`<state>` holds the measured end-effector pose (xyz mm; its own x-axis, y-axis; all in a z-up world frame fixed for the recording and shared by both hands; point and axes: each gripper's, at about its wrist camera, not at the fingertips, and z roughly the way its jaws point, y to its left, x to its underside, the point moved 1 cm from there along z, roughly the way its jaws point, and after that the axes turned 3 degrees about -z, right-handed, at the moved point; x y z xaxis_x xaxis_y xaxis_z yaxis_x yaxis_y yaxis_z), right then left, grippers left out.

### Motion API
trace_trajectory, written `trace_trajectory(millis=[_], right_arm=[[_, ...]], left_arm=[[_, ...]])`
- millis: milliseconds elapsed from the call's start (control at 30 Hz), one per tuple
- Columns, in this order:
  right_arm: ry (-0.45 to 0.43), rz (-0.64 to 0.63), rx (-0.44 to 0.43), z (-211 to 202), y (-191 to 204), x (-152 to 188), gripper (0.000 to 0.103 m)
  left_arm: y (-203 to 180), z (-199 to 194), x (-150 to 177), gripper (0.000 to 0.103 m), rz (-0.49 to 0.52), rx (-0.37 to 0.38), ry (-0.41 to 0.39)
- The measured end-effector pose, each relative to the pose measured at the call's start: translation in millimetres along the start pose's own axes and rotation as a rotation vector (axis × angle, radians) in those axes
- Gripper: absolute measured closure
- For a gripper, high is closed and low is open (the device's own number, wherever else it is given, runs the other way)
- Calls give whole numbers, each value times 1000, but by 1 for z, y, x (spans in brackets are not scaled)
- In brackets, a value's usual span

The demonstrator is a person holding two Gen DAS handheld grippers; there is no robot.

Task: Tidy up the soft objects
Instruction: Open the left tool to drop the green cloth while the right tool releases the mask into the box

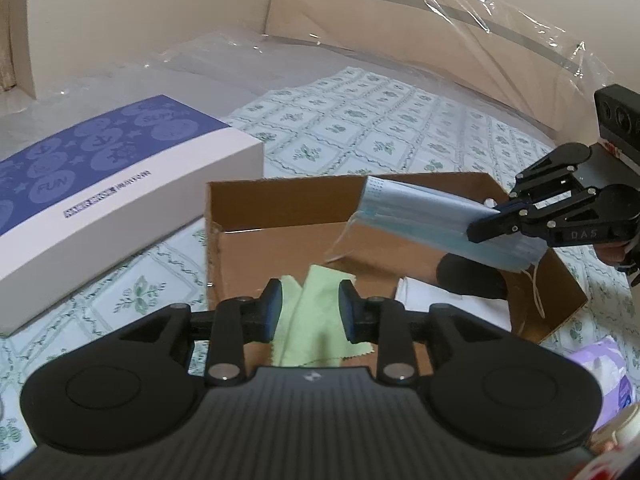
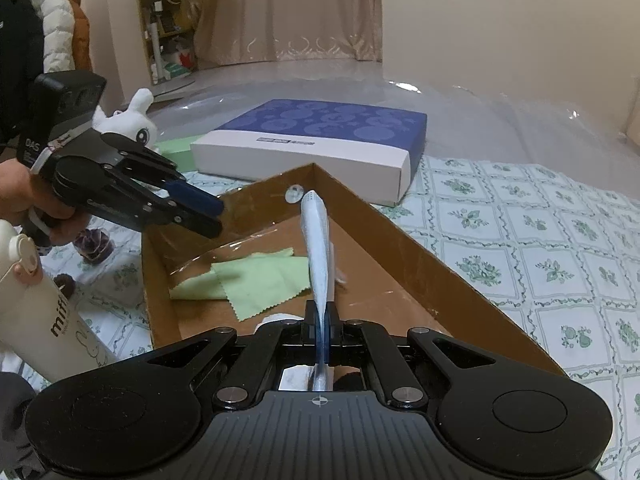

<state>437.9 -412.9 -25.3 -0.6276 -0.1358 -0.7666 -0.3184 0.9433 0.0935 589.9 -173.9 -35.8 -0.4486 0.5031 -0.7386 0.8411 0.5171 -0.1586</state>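
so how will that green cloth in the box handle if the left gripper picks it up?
Probably floppy: the green cloth lies creased and folded flat in the cardboard box. Likely very light, since it looks thin. The open left gripper may pinch only one layer.

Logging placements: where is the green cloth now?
The green cloth lies on the cardboard box floor, below the open left gripper, left of the face masks.

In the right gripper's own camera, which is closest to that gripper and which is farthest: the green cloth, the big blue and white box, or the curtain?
From the right gripper:
1. Green cloth, just ahead to the left, in the cardboard box.
2. Blue and white box, beyond it.
3. Curtain, at the far wall.
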Motion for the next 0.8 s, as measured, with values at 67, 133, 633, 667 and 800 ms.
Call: trace_trajectory(millis=[67, 133, 633, 667, 800], right_arm=[[-1, 11, 1, 0, -1, 0, 101], [-1, 12, 3, 2, -1, -1, 101], [-43, 100, 40, -3, -13, 1, 38], [-42, 98, 43, -4, -12, 1, 38], [-30, 83, 53, -7, -8, 2, 38]], left_arm=[[1, -5, 0, 76, 0, -7, -4], [2, -9, -1, 76, 1, -10, -7], [8, -22, 5, 76, -8, -49, -15], [9, -24, 5, 76, -9, -53, -17], [12, -33, 5, 76, -24, -68, -29]])
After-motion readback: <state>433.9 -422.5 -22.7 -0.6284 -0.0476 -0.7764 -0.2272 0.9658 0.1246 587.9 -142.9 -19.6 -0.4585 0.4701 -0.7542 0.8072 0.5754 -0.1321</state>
